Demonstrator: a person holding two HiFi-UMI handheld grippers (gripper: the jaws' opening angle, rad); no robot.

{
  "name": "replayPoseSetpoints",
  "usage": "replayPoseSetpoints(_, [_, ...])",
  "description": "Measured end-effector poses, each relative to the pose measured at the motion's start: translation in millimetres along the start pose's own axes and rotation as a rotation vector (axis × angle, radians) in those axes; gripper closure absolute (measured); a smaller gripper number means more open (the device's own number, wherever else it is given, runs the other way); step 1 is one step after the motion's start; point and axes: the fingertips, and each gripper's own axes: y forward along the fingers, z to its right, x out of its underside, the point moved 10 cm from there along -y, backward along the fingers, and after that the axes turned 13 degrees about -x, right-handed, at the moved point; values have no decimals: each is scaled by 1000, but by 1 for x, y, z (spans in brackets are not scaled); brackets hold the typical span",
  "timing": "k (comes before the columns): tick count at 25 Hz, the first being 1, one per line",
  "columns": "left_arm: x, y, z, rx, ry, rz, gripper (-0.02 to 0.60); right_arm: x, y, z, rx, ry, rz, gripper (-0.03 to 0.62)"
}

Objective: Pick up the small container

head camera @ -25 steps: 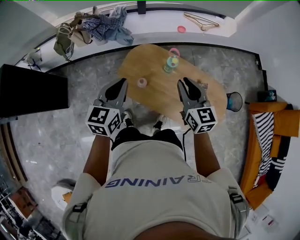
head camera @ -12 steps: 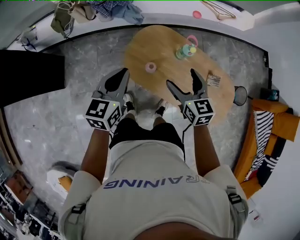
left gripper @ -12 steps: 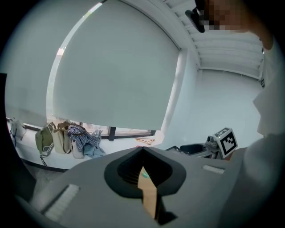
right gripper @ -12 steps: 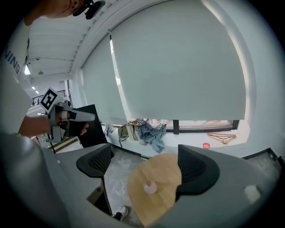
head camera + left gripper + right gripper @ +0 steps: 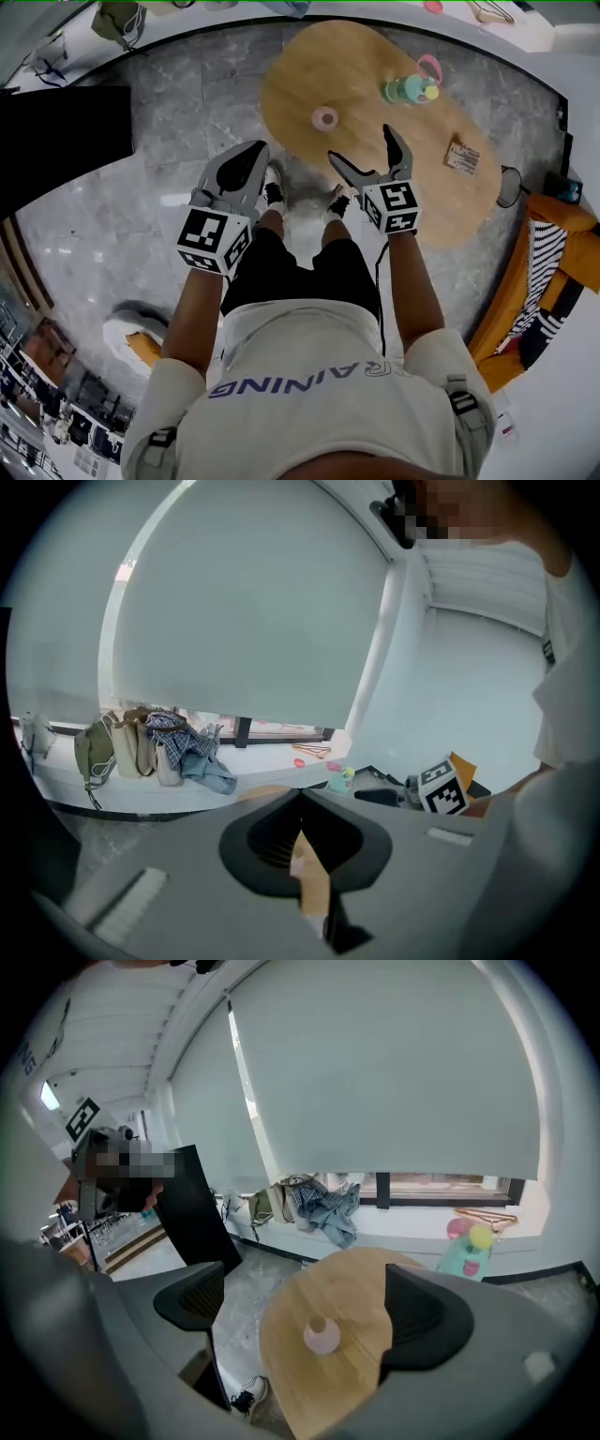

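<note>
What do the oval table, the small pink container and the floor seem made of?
The table looks like wood or veneer, matte, with light brown grain showing. The small pink container is likely plastic, smooth and evenly pastel, though too small to be sure. The floor looks like polished grey stone or tile, veined, with glare.

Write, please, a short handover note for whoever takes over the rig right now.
The left claw is shut and empty, over the floor beside the wooden table.
The right claw has just been opening; jaws wide, nothing between them, pointed at the small pink container.
That container stands untouched on the table.
Done: approach only.
Left: close the right claw on it and lift.
</note>
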Motion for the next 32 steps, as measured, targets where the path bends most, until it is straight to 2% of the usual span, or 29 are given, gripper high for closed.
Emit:
replayPoseSetpoints(3, [19,19,-6,8,-3,-12,583,31,32,12,8,19,-25,42])
replayPoseSetpoints(9, [64,52,-9,42,-65,-61,582,87,86,35,22,29,-46,60])
replayPoseSetpoints(17, [106,83,-32,41,-38,-116,583,144,165,73,43,69,-85,18])
replayPoseSetpoints(24, [129,98,-50,23,-35,-158,581,173,209,80,33,25,-82,23])
replayPoseSetpoints(27, [135,100,-54,24,-39,-178,583,172,219,80,65,-15,-67,59])
replayPoseSetpoints(30, [137,100,-58,21,-35,-192,582,168,224,80,118,-8,-51,66])
replayPoseSetpoints(32, [136,101,-59,18,-36,-194,581,168,227,80,144,-17,-66,96])
